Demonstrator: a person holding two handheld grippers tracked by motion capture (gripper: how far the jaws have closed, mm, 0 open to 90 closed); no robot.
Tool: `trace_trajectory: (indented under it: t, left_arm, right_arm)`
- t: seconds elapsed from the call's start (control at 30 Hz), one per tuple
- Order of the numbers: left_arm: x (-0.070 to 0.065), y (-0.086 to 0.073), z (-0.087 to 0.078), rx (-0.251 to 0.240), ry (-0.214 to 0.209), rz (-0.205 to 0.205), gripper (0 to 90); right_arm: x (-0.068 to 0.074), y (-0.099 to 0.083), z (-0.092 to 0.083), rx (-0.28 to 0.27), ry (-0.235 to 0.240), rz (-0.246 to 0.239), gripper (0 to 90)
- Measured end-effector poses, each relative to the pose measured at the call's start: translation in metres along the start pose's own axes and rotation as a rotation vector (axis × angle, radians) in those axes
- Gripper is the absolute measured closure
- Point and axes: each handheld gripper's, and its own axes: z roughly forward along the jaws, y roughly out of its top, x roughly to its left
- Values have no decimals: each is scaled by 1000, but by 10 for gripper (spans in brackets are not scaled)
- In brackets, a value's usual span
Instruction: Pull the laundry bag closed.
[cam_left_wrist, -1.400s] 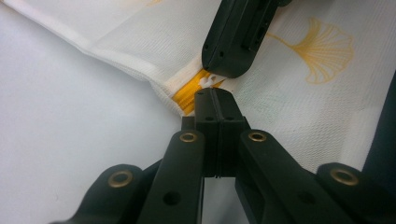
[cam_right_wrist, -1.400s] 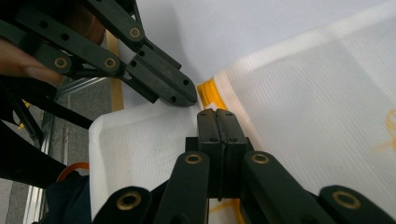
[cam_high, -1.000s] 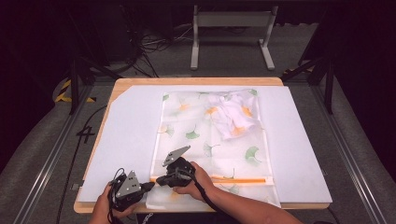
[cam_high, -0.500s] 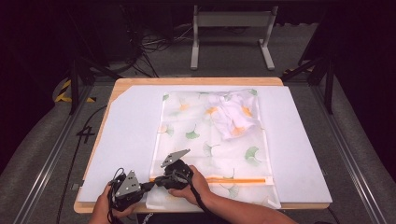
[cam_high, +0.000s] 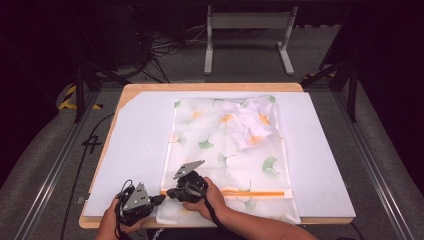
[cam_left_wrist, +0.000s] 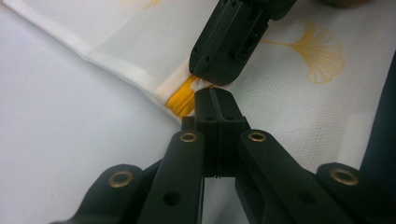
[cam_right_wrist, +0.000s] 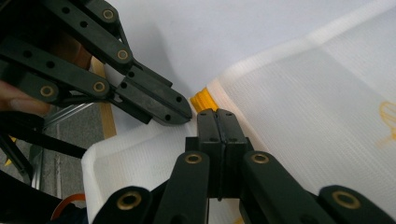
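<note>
We see both forearms enter from the bottom edge, hands low at the near left corner of the translucent white mesh bag printed with ginkgo leaves (cam_high: 227, 150), which lies flat on the white table sheet (cam_high: 140, 130). The left gripper (cam_high: 159, 198), jaws pressed together, meets the end of the bag's orange zipper strip (cam_left_wrist: 183, 97). The right gripper (cam_high: 170, 193), jaws also together, pinches the bag fabric just beside it, tips nearly touching.

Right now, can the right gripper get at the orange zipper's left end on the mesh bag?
Probably yes. The right gripper sits shut beside the orange zipper end, nothing between, though the left gripper crowds the same spot on the mesh bag.
</note>
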Motion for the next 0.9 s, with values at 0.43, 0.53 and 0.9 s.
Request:
trace_trajectory:
  t: [0.43, 0.53, 0.9]
  left_arm:
    - [1, 0, 0, -2, -5, 0, 900]
    - [1, 0, 0, -1, -5, -3, 900]
    - [1, -1, 0, -4, -6, -9, 900]
  right_arm:
    - [-2, -2, -8, 23, -24, -46, 900]
    - [-1, -3, -10, 32, -34, -61, 900]
    - [-1, -4, -15, 49, -49, -85, 900]
